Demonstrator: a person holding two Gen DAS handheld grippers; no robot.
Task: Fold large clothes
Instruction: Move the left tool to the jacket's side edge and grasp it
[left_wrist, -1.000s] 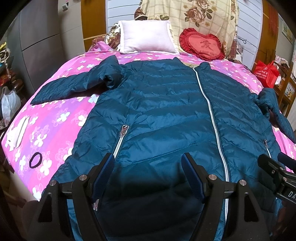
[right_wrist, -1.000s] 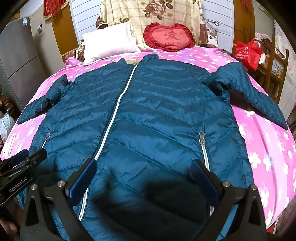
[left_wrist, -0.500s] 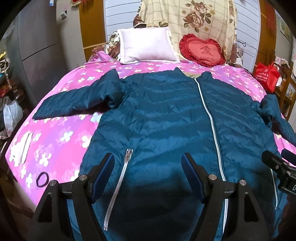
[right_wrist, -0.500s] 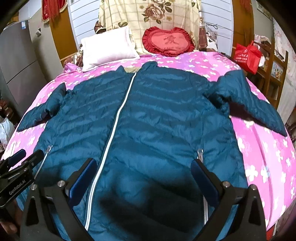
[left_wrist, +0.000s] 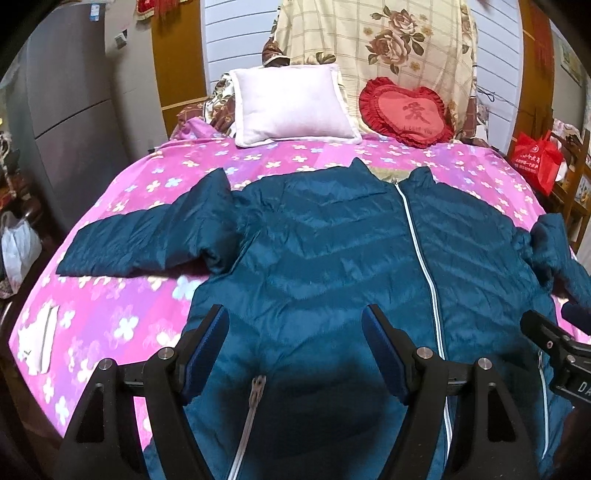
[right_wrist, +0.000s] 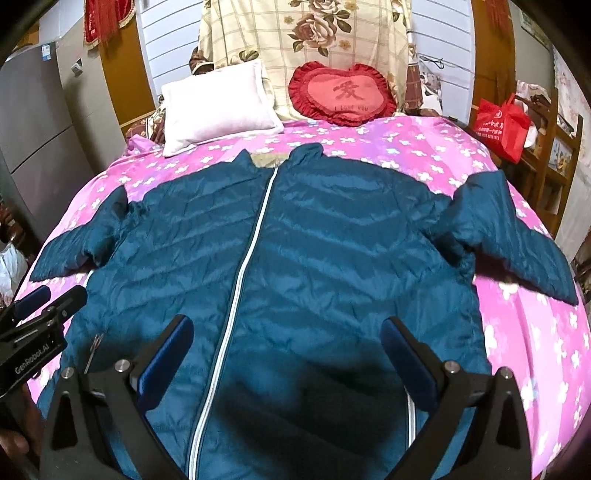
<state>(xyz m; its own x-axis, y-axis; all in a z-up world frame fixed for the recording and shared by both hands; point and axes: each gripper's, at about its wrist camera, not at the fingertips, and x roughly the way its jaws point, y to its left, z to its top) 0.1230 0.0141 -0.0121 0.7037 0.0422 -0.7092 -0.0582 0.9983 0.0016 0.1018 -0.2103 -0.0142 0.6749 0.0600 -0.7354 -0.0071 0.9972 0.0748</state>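
Observation:
A large dark teal puffer jacket (left_wrist: 332, 258) lies front up on the pink flowered bed, zipped with a white zipper (left_wrist: 417, 240), and it also shows in the right wrist view (right_wrist: 314, 258). Both sleeves are spread out, one to the left (left_wrist: 147, 236) and one to the right (right_wrist: 509, 236). My left gripper (left_wrist: 295, 347) is open and empty above the jacket's lower left part, near a pocket zipper (left_wrist: 255, 391). My right gripper (right_wrist: 288, 358) is open and empty above the lower middle of the jacket.
A white pillow (left_wrist: 291, 107) and a red heart cushion (left_wrist: 406, 110) lie at the head of the bed (left_wrist: 110, 325). A red bag (right_wrist: 502, 125) sits on wooden furniture at the right. A grey cabinet (left_wrist: 74, 110) and white bag (left_wrist: 18, 247) stand left.
Both grippers have pulled back and risen, so the jacket appears farther and lower in both views. The jaws stayed open. The jacket has not moved.

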